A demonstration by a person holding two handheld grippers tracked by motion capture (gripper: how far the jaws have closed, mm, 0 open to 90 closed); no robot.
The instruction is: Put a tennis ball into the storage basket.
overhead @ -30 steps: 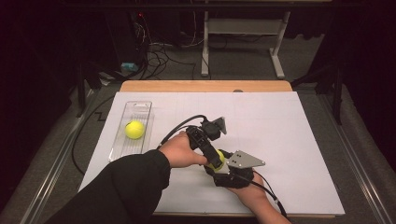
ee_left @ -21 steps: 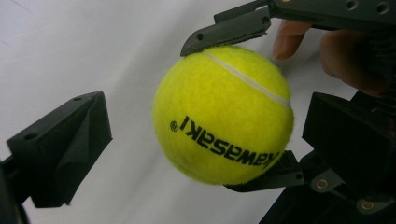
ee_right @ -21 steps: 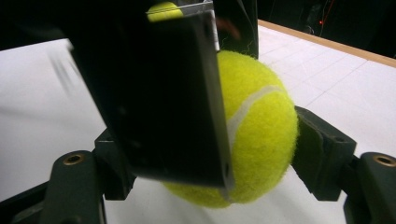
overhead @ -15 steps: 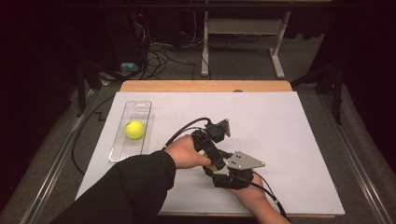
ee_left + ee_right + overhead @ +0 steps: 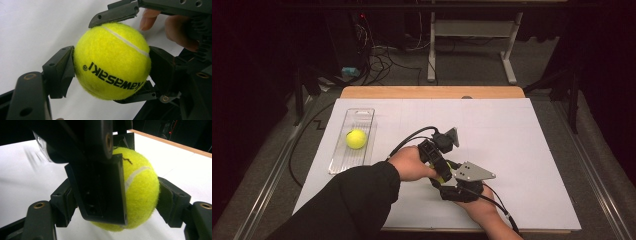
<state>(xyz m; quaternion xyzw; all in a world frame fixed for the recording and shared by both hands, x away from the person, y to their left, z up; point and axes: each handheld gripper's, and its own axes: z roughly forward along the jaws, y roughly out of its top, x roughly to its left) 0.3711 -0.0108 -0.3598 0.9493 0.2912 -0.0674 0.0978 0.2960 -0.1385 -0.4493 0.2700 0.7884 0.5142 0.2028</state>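
Left gripper view: near the table's (image 5: 532, 150) front edge, both left gripper (image 5: 110, 63) and right gripper (image 5: 115, 195) clamp one tennis ball (image 5: 112, 61), the left's jaws having just closed; handover under way; next, right releases

Fuzzy yellow felt covers the tennis ball (image 5: 112, 61), seamed in smooth white rubber. Matt black plastic forms the left gripper (image 5: 111, 68). A clear, ridged plastic tray (image 5: 354, 142) lies on matt white paper (image 5: 512, 130) over wood.
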